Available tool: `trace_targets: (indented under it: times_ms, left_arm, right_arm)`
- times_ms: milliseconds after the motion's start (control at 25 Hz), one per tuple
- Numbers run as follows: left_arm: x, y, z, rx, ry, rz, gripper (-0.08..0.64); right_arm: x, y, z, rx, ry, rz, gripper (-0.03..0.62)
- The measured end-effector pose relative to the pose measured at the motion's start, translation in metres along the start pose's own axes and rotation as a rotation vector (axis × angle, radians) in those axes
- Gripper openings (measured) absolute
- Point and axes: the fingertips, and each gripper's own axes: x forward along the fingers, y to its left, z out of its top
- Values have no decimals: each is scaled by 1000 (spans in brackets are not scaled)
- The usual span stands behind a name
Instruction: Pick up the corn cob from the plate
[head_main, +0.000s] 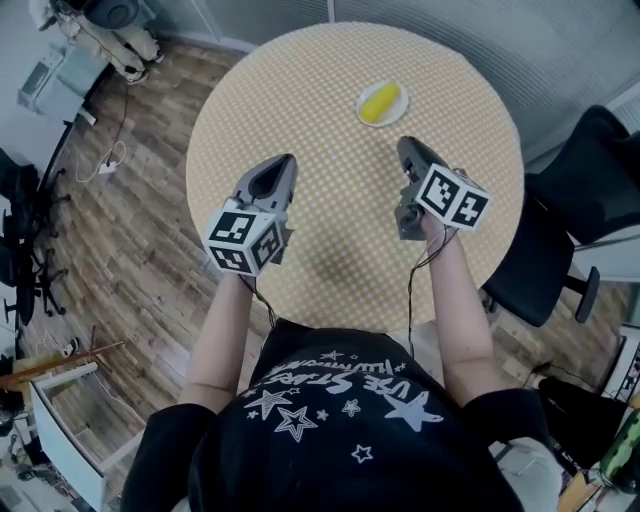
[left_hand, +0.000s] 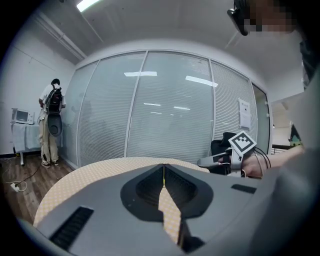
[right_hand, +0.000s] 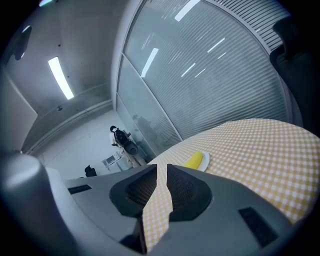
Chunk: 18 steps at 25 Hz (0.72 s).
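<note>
corn cob (head_main: 380, 102) lying on the small white plate (head_main: 403, 97), far side of the checkered table (head_main: 290, 110); left gripper (head_main: 284, 162) and right gripper (head_main: 408, 147) both pinched closed, empty, short of it; starry shirt (head_main: 340, 392) lettering isn't readable

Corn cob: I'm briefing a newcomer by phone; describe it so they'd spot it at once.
Find the round table with the yellow checked cloth. Near its far edge sits a small white plate. The corn cob lies on it, a stubby piece, solid bright yellow against the white plate and pale checks.
</note>
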Motion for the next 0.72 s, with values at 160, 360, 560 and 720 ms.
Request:
trace_targets:
  times_ms: [160,360,560,720]
  left_arm:
    - [22,19,9,15,4,-44,11]
    - [51,56,13,-6,5,-70,11]
    - [84,76,3,2,44,-115,11]
    - [108,89,-9,21,85,-146,11]
  right_arm:
    - [21,-9,4,47,13,-52,58]
    - [60,-24,-5,94,73,-125,58]
    - [95,-36,-9,94,134,-176,106]
    - [124,-47,-11,99,190,-212,184]
